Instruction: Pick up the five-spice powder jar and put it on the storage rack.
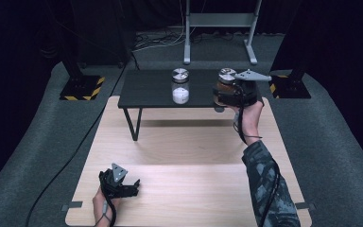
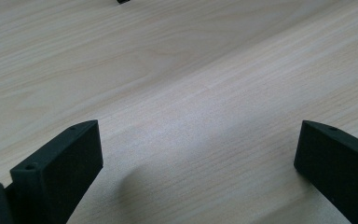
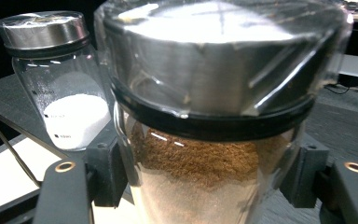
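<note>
A glass jar of brown powder [image 1: 226, 78] with a steel lid is held by my right gripper [image 1: 229, 97] at the right end of the small black table [image 1: 146, 90]. The right gripper view shows both black jaws pressed against the brown jar [image 3: 205, 163]. A second jar with white powder [image 1: 180, 86] stands upright on the black table, to the left of the held one; the white jar [image 3: 60, 84] appears behind and left in the right gripper view. My left gripper [image 1: 123, 187] rests low over the wooden table, jaws wide apart, nothing between its fingers [image 2: 60, 168].
The light wooden table [image 1: 184, 189] carries the low black table at its far edge. Past the table stand a grey metal stand [image 1: 220, 28] and black posts with yellow-striped bases [image 1: 82, 87]. Grey carpet surrounds everything.
</note>
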Motion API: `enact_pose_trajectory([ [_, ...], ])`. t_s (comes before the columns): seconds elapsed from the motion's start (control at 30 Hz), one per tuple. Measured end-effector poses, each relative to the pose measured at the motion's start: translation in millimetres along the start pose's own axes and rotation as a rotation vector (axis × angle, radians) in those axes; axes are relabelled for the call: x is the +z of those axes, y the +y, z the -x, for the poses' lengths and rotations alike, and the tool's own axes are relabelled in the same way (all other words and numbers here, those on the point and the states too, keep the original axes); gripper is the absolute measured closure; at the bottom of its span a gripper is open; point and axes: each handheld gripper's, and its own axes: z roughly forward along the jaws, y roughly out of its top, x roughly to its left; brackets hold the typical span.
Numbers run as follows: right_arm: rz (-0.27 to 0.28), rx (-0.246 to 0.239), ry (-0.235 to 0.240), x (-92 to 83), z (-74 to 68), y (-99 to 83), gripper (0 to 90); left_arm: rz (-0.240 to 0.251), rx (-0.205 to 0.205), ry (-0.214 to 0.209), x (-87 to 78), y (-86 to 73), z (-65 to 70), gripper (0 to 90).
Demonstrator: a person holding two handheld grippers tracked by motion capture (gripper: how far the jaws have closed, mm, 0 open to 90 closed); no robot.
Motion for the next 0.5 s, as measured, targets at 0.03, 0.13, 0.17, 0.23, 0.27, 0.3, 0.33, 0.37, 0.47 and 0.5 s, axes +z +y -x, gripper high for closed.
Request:
enact_pose_trajectory([
  [0.03,-0.005,-0.003,0.001,2.2,-1.4,1.5,30.0,0.000,0.001,0.000,0.0,0.0,0.0,0.6],
  [0.13,-0.013,-0.015,0.006,8.6,-5.1,3.5,30.0,0.000,0.003,-0.001,-0.1,0.0,0.0,0.6],
  [0.17,-0.015,-0.017,0.008,10.6,-5.9,3.8,30.0,0.000,0.003,-0.001,-0.1,0.0,0.0,0.6],
  [0.23,-0.020,-0.017,0.013,14.6,-7.2,4.4,30.1,0.000,0.004,-0.001,-0.2,0.0,0.0,0.6],
  [0.27,-0.021,-0.018,0.015,16.5,-7.8,4.4,30.0,0.000,0.004,-0.001,-0.2,0.0,0.1,0.6],
  [0.3,-0.022,-0.020,0.018,18.3,-8.1,4.2,30.1,0.001,0.004,-0.001,-0.2,-0.1,0.2,0.6],
  [0.33,-0.022,-0.020,0.023,20.0,-8.0,3.9,30.0,0.001,0.004,-0.001,-0.2,-0.1,0.2,0.6],
  [0.37,-0.023,-0.020,0.029,21.7,-7.8,3.7,30.1,0.001,0.005,-0.001,-0.2,-0.1,0.2,0.6],
  [0.47,-0.026,-0.024,0.033,24.6,-8.8,3.8,30.0,0.001,0.005,0.000,-0.2,-0.2,0.4,0.6],
  [0.5,-0.029,-0.028,0.035,27.3,-9.9,4.3,30.0,0.001,0.005,0.000,-0.2,-0.1,0.4,0.6],
])
